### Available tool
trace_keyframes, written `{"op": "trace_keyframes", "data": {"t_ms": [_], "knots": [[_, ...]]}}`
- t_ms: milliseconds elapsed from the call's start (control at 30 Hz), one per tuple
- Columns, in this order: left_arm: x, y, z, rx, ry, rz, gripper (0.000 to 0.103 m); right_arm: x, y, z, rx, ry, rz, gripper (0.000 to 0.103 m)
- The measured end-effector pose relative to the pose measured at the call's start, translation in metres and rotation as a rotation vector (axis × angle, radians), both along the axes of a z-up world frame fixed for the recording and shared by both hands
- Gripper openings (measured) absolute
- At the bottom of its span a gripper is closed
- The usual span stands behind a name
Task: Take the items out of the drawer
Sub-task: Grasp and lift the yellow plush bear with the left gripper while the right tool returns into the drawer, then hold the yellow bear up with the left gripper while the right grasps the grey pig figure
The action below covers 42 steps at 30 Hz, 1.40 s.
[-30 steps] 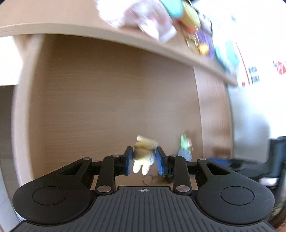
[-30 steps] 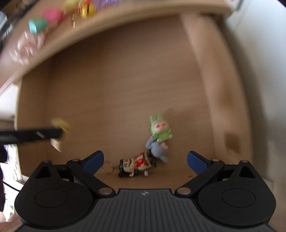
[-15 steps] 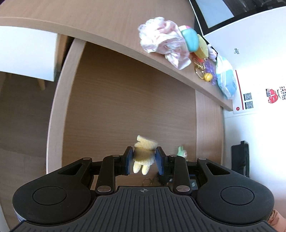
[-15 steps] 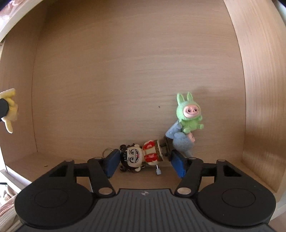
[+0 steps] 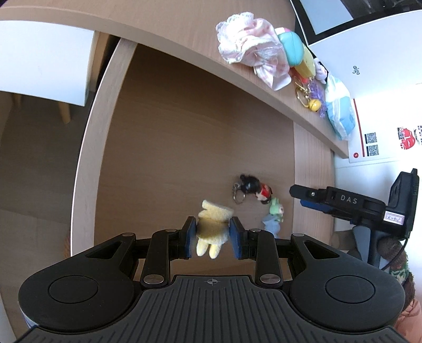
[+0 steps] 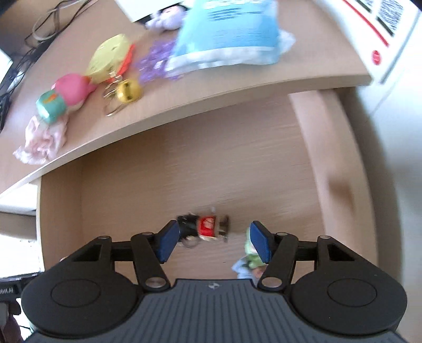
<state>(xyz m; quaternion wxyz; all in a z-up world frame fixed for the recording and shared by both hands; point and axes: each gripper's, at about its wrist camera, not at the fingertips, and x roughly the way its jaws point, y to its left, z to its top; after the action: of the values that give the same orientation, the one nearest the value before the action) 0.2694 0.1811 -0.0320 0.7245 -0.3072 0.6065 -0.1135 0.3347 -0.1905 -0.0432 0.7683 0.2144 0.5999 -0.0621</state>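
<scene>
Yellow plush toy [image 5: 212, 232], fuzzy with two stubby legs, hangs clenched in the left gripper [image 5: 212, 238] above the wooden drawer [image 5: 184, 147]; the right gripper [image 6: 215, 244] is spread wide over the black-haired doll keychain [image 6: 203, 227].

a home desk: wooden desktop [image 6: 184, 105] strewn with toys, monitor [image 5: 343, 18] behind.

Drawer [image 5: 184, 147]: your left and middle floor lies bare. Doll [image 5: 257, 190] and green toy [image 5: 275, 211] crowd the right side. Table [image 5: 184, 34] edge overhangs the back, cluttered above.
</scene>
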Motion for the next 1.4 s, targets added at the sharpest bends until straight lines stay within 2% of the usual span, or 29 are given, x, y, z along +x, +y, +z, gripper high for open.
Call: {"op": "trace_keyframes", "data": {"t_ms": [100, 233, 400, 433, 467, 500, 667, 800, 900, 1000, 1100, 1267, 1400], "knots": [[-0.001, -0.001, -0.001, -0.004, 0.006, 0.001, 0.031, -0.004, -0.004, -0.007, -0.016, 0.041, -0.001, 0.060], [-0.001, -0.003, -0.003, -0.009, 0.010, 0.003, 0.031, -0.015, 0.008, -0.026, -0.082, 0.124, 0.072, 0.060], [-0.003, -0.004, -0.005, -0.012, 0.019, 0.002, 0.031, -0.018, 0.011, -0.048, -0.089, 0.190, 0.104, 0.056], [-0.003, -0.005, -0.005, -0.010, 0.020, -0.001, 0.031, -0.019, 0.013, -0.051, -0.098, 0.199, 0.112, 0.047], [-0.003, -0.006, -0.005, -0.008, 0.020, -0.005, 0.031, -0.020, 0.014, -0.053, -0.106, 0.205, 0.118, 0.033], [-0.003, -0.007, -0.005, -0.005, 0.021, -0.009, 0.031, -0.022, 0.014, -0.054, -0.108, 0.209, 0.122, 0.034], [-0.002, -0.014, -0.006, 0.015, 0.022, -0.033, 0.031, -0.034, 0.011, -0.032, -0.094, 0.139, 0.096, 0.033], [-0.001, -0.025, -0.004, 0.027, 0.018, -0.081, 0.031, -0.051, 0.010, 0.000, -0.064, 0.047, 0.078, 0.033], [0.000, -0.037, 0.000, 0.026, 0.015, -0.140, 0.031, -0.054, 0.006, 0.027, -0.040, -0.015, 0.068, 0.025], [0.003, -0.048, 0.007, 0.035, 0.001, -0.185, 0.031, -0.070, 0.010, 0.051, -0.014, -0.106, 0.059, 0.025], [0.010, -0.055, 0.014, 0.063, -0.012, -0.209, 0.031, -0.066, 0.018, 0.073, -0.010, -0.161, 0.055, 0.025], [0.015, -0.060, 0.027, 0.075, -0.052, -0.218, 0.031, -0.065, -0.003, 0.059, -0.006, -0.165, -0.006, 0.025], [0.012, -0.057, 0.027, 0.067, -0.040, -0.195, 0.031, -0.068, -0.014, 0.047, 0.016, -0.128, -0.023, 0.027]]}}
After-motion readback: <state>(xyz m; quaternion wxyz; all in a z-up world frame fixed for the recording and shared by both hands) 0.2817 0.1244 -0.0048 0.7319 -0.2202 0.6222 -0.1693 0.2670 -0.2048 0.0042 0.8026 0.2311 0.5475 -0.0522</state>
